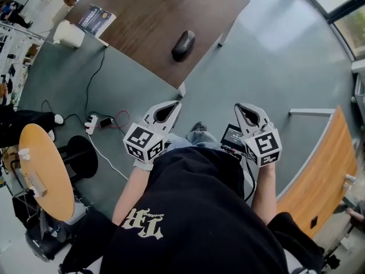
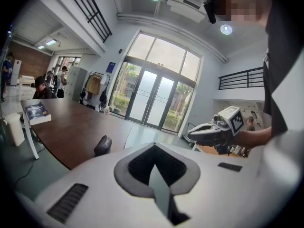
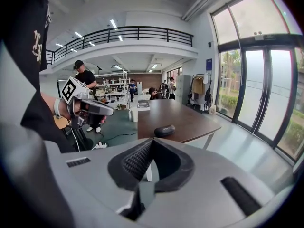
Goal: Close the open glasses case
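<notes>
The black glasses case [image 1: 183,44] lies on the brown table [image 1: 148,16] near its front corner, and its lid looks down. It also shows in the left gripper view [image 2: 102,145] and the right gripper view [image 3: 164,130]. My left gripper [image 1: 175,104] and right gripper [image 1: 239,106] are held close to the person's body over the floor, well short of the table. Both are shut with nothing held. In their own views the left gripper [image 2: 153,146] and the right gripper [image 3: 152,141] have their jaw tips meeting.
A book [image 1: 96,20] lies at the table's far left, with a white bin [image 1: 68,34] beside it. A power strip and cables [image 1: 94,123] lie on the floor. A round wooden table [image 1: 45,170] stands left, a curved wooden bench [image 1: 322,170] right.
</notes>
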Demonstrator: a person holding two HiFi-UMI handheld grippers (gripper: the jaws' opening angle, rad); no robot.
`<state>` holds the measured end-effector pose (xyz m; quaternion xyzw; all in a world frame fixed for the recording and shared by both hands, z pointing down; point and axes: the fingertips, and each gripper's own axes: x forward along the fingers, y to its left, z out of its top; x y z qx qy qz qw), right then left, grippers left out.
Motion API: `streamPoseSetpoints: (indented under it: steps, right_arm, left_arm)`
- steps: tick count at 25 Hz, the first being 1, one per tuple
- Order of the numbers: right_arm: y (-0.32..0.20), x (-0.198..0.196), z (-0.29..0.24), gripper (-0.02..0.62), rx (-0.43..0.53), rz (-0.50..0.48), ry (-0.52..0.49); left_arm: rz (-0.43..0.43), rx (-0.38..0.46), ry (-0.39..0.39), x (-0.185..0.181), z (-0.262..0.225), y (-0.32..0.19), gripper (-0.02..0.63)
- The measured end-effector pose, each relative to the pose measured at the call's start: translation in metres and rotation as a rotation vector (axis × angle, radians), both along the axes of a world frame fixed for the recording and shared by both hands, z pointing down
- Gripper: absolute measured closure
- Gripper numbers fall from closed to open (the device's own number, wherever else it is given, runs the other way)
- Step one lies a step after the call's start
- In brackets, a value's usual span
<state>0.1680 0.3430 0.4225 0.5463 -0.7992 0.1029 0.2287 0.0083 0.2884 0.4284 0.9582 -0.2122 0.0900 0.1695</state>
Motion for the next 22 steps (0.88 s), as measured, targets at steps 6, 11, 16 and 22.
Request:
streamPoseSetpoints:
  steps: [6,11,16,22]
  right_arm:
    - [-0.007,0.002,-0.005,0.610,0.000,0.002,0.008]
    - [-0.011,0.006,-0.004,0.611,0.002,0.015,0.015]
    - [-0.011,0.008,-0.005,0.611,0.001,0.022,0.022]
    - [-0.014,0.013,-0.008,0.609,0.007,0.037,0.018]
  left_arm:
    - [-0.016,-0.005,0.003,-0.006,-0.004,-0.004,0.609]
    - [-0.022,-0.019,0.001,-0.011,0.002,-0.006,0.609]
    - [-0.014,-0.023,-0.002,-0.011,0.003,-0.006,0.609]
    - [-0.016,-0.033,0.000,-0.012,0.004,-0.010,0.609]
